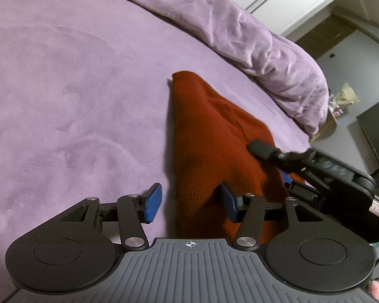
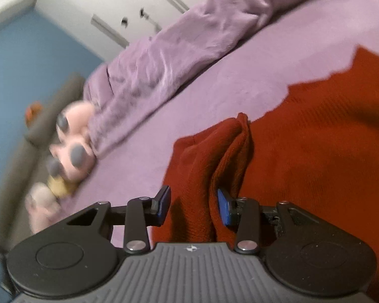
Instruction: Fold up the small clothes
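Both pairs of jaws stand apart, and neither presses on the cloth. In the left wrist view the left gripper [image 1: 190, 203] has its blue pads wide open at the bottom centre of the frame; the left pad is over the bare purple bed [image 1: 63, 88] and the right pad lies against the near end of the red knit garment [image 1: 214, 136], with no grip on it. This garment runs from the bottom centre up to a rounded tip near the middle of the frame.

The right gripper [image 1: 273, 159] comes in from the right edge of that view, one black finger lying on the cloth.

In the right wrist view the right gripper [image 2: 193, 205] has its jaws partly open at the bottom centre. A raised fold of the red knit garment [image 2: 315, 151] passes between the pads, but the pads do not clamp it. The rest of the garment spreads over the right half of the frame.

A crumpled purple blanket [image 2: 176, 50] lies along the far side of the bed. A blurred pink soft toy [image 2: 73, 136] sits at the left.
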Available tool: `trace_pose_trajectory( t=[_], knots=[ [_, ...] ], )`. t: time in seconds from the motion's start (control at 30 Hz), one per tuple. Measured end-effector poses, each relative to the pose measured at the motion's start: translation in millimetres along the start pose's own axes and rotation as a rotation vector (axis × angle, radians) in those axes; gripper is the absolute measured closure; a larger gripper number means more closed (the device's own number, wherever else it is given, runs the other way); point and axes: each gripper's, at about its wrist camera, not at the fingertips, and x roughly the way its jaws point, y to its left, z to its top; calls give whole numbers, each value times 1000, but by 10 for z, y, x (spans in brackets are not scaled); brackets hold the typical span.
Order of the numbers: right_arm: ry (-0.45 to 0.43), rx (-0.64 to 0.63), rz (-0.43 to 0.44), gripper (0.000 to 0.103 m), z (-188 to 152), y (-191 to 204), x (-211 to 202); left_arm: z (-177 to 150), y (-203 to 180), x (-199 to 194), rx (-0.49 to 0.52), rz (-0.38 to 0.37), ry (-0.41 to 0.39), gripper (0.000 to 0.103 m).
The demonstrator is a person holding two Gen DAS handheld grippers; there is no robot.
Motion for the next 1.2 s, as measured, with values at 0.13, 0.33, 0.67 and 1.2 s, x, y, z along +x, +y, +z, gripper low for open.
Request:
trace_pose_trajectory(
  t=[0.13,0.33,0.67,1.2],
  knots=[
    [-3,-222,-155,91,-50,296,25,-39,-61,-144,0,40,-22,39],
    [-162,-563,-336,95,-114,620,-467,-158,-261,-415,37,38,-46,34],
    [-123,-340,-359,100,-67,-349,-1233,-337,-482,102,-46,-21,91,29],
    [-43,232,99,42,42,-1160,-893,-418,-323,-286,54,37,65,27]
  ],
)
